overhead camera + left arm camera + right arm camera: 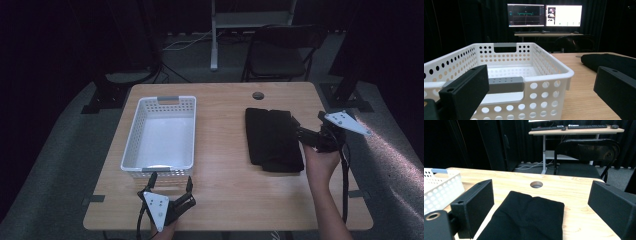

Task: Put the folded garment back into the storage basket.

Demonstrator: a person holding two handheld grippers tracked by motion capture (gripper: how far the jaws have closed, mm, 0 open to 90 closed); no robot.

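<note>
Cloth (272,138): 1 folded | basket (134,135): 1 | grippers: 2, left gripper (170,183), right gripper (296,126), fingers apart

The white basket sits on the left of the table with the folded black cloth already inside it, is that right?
Not quite. The white basket is on the left of the table, but it is empty; the high view shows the folded black cloth lying on the table to its right.

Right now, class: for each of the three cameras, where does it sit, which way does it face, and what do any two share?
High view: above the person's side, looking down on the table; forearms and both grippers enter from below.
Left gripper view: rides the left gripper, facing the white basket; open jaws show.
Right gripper view: rides the right gripper, over the folded black cloth; open jaws show.
Shared: both gripper views show basket and cloth.
</note>
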